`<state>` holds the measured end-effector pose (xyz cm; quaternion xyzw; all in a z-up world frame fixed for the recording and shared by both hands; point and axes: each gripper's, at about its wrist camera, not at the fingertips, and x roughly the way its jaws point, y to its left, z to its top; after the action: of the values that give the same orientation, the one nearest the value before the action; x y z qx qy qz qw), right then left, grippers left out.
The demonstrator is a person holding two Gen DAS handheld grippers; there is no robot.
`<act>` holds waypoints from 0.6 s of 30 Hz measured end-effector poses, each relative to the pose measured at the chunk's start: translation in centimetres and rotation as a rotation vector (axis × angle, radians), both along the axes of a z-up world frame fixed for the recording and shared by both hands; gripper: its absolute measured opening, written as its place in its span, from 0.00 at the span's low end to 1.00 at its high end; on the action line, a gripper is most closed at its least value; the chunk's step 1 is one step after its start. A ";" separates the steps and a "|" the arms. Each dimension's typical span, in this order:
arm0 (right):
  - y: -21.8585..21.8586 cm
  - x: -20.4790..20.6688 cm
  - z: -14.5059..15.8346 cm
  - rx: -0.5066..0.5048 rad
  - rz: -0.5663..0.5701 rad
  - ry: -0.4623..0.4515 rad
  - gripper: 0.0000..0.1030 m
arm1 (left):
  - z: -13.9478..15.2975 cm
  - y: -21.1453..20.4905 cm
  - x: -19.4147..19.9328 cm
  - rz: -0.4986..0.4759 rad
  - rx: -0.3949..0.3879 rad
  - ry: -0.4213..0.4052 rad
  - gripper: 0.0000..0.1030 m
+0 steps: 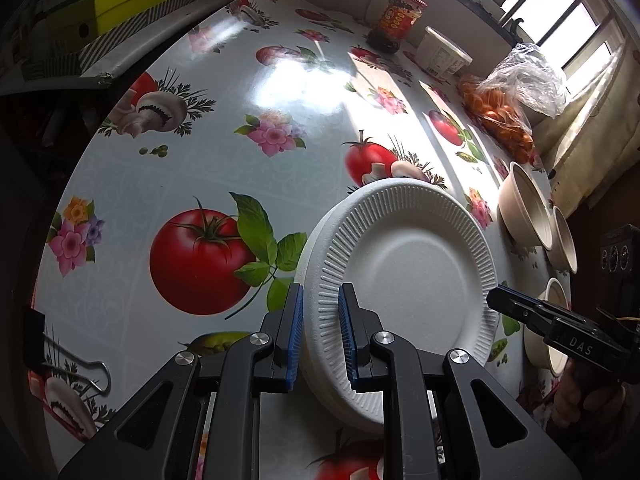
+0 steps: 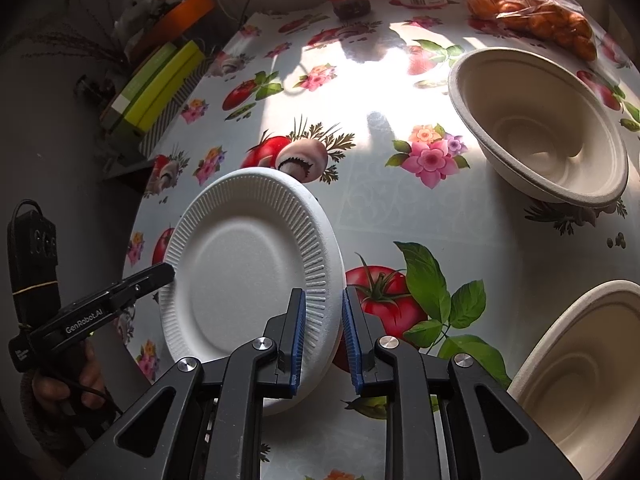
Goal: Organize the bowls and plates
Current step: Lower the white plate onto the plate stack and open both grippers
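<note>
A stack of white foam plates with ribbed rims sits on the printed tablecloth. My left gripper straddles the stack's near-left rim, one blue pad on each side, jaws a rim's width apart. My right gripper straddles the opposite rim of the same stack in the same way. Each gripper shows in the other's view, the right and the left. Beige paper bowls stand to the right, one farther off and one close by; several line the table edge.
At the table's far side stand a red-labelled jar, a white tub and a clear bag of oranges. A yellow-green box lies off the table's left edge. A binder clip lies near the front left.
</note>
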<state>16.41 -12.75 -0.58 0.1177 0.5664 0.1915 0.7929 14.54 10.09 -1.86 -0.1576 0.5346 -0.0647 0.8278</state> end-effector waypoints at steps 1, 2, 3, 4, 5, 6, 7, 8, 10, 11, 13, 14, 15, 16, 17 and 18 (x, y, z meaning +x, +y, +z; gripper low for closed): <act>0.0 0.0 0.0 0.002 0.001 0.000 0.19 | 0.0 0.0 0.0 0.000 0.000 0.000 0.18; 0.0 0.0 0.0 0.001 0.000 0.000 0.19 | 0.0 0.0 0.0 0.000 -0.001 -0.001 0.18; 0.0 0.0 0.0 0.001 0.000 0.000 0.19 | 0.0 0.1 0.0 0.000 -0.004 -0.002 0.18; 0.0 0.0 0.0 0.001 -0.001 -0.001 0.19 | 0.0 0.1 0.0 0.001 -0.007 -0.003 0.18; 0.0 0.1 0.0 -0.001 0.000 0.000 0.19 | 0.0 0.2 -0.1 0.001 -0.008 -0.004 0.18; 0.0 0.0 0.0 -0.002 -0.001 -0.001 0.19 | -0.1 0.3 -0.1 0.004 -0.007 -0.005 0.18; 0.1 0.0 0.1 -0.003 -0.002 -0.001 0.19 | -0.1 0.3 -0.1 0.007 -0.006 -0.005 0.18; 0.1 0.0 0.1 -0.003 0.000 -0.002 0.19 | -0.1 0.3 -0.1 0.007 -0.007 -0.005 0.18; 0.1 -0.1 0.1 -0.002 -0.001 -0.004 0.19 | -0.1 0.4 -0.2 0.009 -0.011 -0.004 0.18; 0.2 -0.1 0.1 -0.003 -0.001 -0.005 0.19 | -0.1 0.5 -0.2 0.009 -0.012 -0.006 0.18; 0.1 -0.1 0.2 -0.001 -0.004 -0.007 0.19 | -0.1 0.5 -0.2 0.011 -0.011 -0.006 0.18; 0.1 -0.1 0.2 0.000 -0.005 -0.007 0.19 | -0.1 0.5 -0.2 0.011 -0.012 -0.007 0.18; 0.0 -0.1 0.2 0.000 -0.008 -0.009 0.19 | -0.1 0.5 -0.2 0.011 -0.012 -0.007 0.18; -0.1 0.0 0.2 0.002 -0.010 -0.009 0.19 | 0.0 0.6 -0.2 0.012 -0.011 -0.007 0.18; -0.2 0.0 0.3 0.004 -0.012 -0.010 0.20 | 0.0 0.6 -0.2 0.010 -0.010 -0.008 0.18; -0.2 0.0 0.3 0.004 -0.015 -0.011 0.22 | 0.0 0.6 -0.2 0.010 -0.010 -0.008 0.18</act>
<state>16.39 -13.00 -0.27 0.1223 0.5609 0.1873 0.7971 14.35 10.74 -1.87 -0.1639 0.5302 -0.0640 0.8294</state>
